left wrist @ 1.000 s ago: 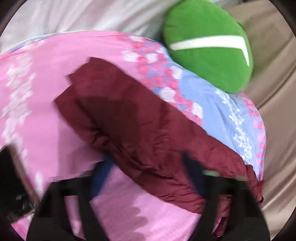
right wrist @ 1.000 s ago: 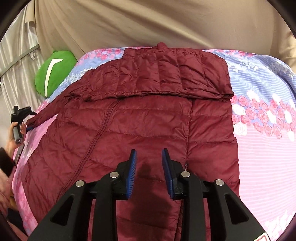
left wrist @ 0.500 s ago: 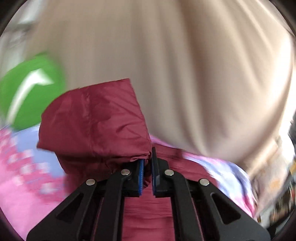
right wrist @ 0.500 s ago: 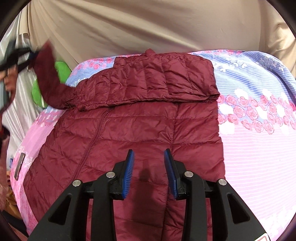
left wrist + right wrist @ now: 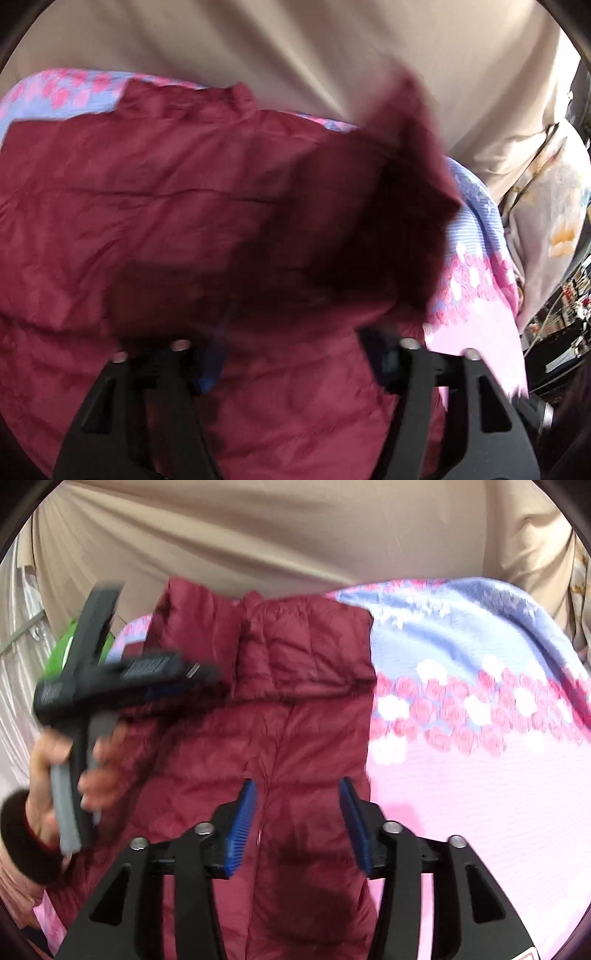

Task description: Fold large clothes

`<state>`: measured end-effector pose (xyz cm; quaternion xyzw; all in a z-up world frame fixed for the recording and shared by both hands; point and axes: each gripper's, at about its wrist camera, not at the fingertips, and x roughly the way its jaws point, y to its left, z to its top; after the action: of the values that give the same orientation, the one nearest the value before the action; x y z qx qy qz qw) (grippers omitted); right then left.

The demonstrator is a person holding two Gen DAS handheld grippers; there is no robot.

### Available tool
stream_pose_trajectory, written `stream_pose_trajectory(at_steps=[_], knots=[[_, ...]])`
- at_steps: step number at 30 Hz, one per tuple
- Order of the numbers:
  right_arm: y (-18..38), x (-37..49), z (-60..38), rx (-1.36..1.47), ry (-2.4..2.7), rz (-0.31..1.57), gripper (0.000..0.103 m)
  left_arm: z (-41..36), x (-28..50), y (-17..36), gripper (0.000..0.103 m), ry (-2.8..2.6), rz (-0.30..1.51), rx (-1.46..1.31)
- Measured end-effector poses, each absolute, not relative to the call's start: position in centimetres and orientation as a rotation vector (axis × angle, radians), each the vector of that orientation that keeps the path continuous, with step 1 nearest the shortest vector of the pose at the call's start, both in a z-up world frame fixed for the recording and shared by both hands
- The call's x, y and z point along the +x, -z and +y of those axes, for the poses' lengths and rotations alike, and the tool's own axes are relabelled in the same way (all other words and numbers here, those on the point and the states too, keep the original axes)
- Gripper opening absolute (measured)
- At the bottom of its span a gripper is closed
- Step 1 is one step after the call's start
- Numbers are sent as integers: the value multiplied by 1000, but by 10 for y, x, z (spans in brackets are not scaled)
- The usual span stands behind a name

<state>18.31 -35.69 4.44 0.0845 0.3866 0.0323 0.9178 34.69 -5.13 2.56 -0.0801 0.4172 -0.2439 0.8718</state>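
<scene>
Left gripper (image 5: 295,354), jaws spread, over the maroon jacket (image 5: 155,206).

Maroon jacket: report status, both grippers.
Left gripper open, sleeve loose above it. Right gripper open over maroon jacket, flat on floral bedspread. Nothing blocking.

Even indoor light, heavy motion blur, dark fisheye corners, soft shadows
</scene>
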Motion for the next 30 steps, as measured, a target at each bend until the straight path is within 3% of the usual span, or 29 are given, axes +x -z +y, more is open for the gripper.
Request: stream_pose_trajectory(at_steps=[1, 4, 9, 14, 18, 23, 24, 25, 27, 30], knots=[[-50, 190, -358, 180, -81, 781, 59, -32, 340, -29, 86, 492, 851, -187], [-65, 216, -350, 192, -141, 749, 71, 31, 335, -39, 94, 401, 802, -258], [-73, 273, -327, 219, -214, 730, 81, 121, 363, -17, 94, 240, 880, -422], [-62, 319, -323, 200, -86, 763, 81, 178, 385, 24, 94, 173, 958, -617], [-59, 320, -356, 284, -2, 739, 81, 192, 382, 25, 94, 177, 936, -648], [-31, 340, -368, 284, 8, 865, 80, 205, 371, 22, 94, 176, 931, -662], [-26, 344, -364, 269, 10, 883, 69, 202, 370, 23, 94, 181, 939, -659], [-24, 347, -359, 256, -8, 897, 39, 202, 366, 23, 94, 195, 942, -650], [-26, 353, -344, 240, -45, 916, 4, 196, 367, 21, 94, 193, 943, -620], [-72, 348, -318, 192, -132, 772, 3, 188, 380, 21, 92, 172, 943, -620]])
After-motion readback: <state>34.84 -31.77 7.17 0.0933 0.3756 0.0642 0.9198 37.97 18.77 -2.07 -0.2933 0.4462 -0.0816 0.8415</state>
